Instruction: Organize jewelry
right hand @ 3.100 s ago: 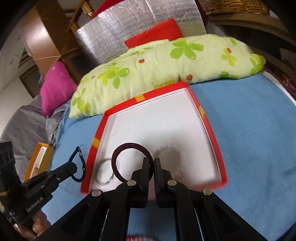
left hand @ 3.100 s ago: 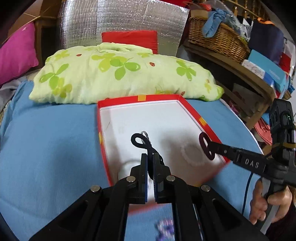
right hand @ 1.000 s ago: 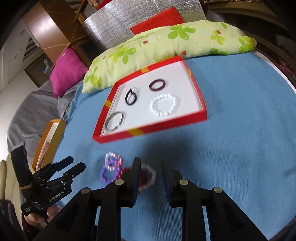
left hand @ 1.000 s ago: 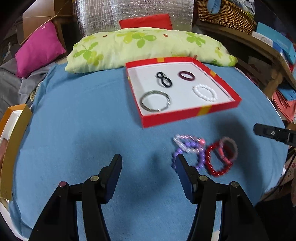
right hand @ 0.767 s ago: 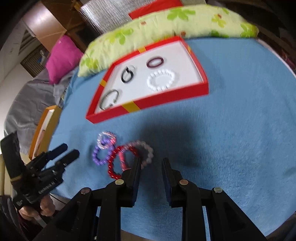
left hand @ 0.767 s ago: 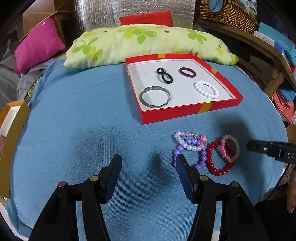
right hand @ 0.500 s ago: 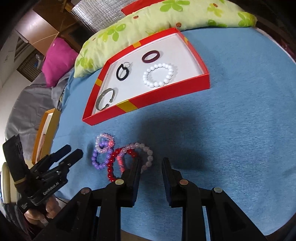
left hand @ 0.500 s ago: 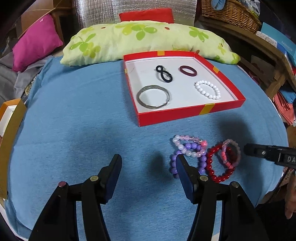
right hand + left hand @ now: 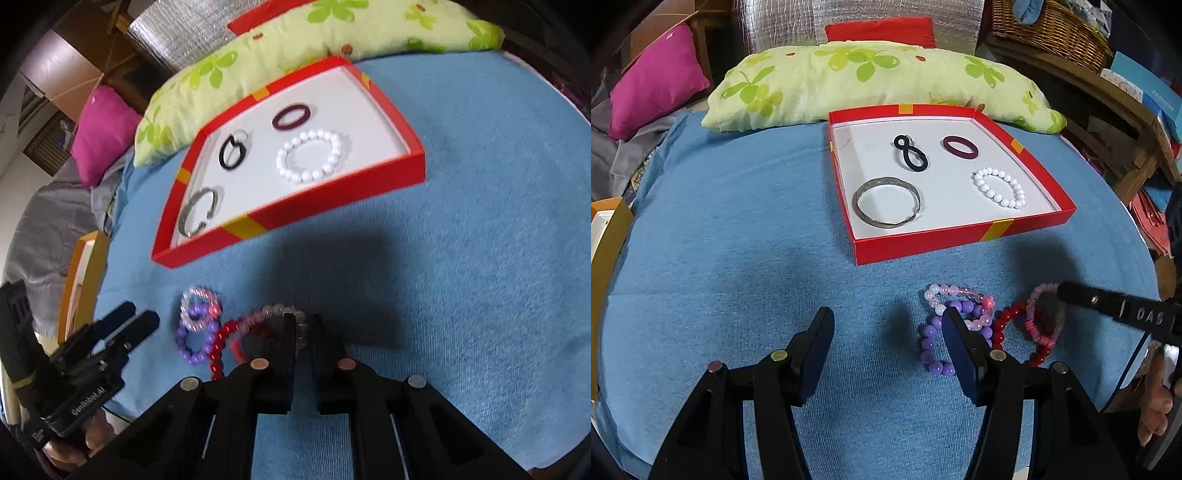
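Our left gripper [image 9: 886, 325] hovers with jaws wide and empty over the blue table [image 9: 738, 221], just left of the purple bead bracelet [image 9: 932, 339] and the pale pink one [image 9: 956, 295] lying on it. Behind them, the red box [image 9: 960, 236] holds a silver bangle [image 9: 887, 205], black hair tie [image 9: 911, 153], maroon ring [image 9: 959, 147] and white bead bracelet [image 9: 999, 187]. Farthest right, our right gripper [image 9: 303, 330] has just been closing, its jaws now pinching the pink bead bracelet [image 9: 273, 314] that overlaps the red one [image 9: 221, 343].

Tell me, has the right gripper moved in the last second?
Yes. The right gripper has come in toward the bracelets on the blue cloth, and its jaws have just closed on the pink one.
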`<act>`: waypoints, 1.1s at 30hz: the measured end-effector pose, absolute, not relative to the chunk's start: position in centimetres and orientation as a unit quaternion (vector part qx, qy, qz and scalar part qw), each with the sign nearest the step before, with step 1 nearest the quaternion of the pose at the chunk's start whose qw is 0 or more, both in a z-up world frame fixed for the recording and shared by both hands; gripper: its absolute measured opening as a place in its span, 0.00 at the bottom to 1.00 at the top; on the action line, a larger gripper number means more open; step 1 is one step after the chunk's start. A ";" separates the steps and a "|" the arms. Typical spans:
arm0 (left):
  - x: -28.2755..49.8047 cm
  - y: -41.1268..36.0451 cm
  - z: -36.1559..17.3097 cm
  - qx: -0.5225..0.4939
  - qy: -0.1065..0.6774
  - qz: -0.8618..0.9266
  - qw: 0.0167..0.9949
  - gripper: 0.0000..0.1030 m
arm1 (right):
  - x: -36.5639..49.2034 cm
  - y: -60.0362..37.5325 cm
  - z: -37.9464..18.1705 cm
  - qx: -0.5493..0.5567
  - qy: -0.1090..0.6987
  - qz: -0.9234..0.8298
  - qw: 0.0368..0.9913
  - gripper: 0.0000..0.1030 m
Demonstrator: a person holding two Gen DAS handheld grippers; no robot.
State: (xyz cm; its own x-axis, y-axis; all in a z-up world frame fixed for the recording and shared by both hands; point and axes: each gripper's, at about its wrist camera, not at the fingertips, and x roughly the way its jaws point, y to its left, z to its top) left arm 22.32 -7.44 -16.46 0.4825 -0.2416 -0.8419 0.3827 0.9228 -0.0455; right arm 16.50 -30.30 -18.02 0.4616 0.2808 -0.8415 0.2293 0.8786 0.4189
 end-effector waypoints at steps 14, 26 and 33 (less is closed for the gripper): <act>25.4 -8.5 -18.7 0.002 0.529 -0.224 0.819 0.40 | 16.8 -33.3 -16.8 0.251 0.488 -0.042 0.835 0.08; 25.1 -11.0 -18.8 0.022 0.513 -0.265 0.816 0.08 | 17.3 -33.3 -17.5 0.260 0.505 -0.037 0.822 0.09; 24.9 -9.2 -16.4 -0.011 0.473 -0.271 0.839 0.08 | 17.2 -33.5 -17.7 0.265 0.510 -0.040 0.817 0.09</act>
State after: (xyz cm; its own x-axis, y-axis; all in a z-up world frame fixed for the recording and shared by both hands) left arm 24.89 -9.25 -16.43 0.4065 -0.4647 -0.7867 0.4434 0.8531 -0.2749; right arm 17.16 -33.49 -17.70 0.4764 0.2049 -0.8550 0.3357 0.8564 0.3923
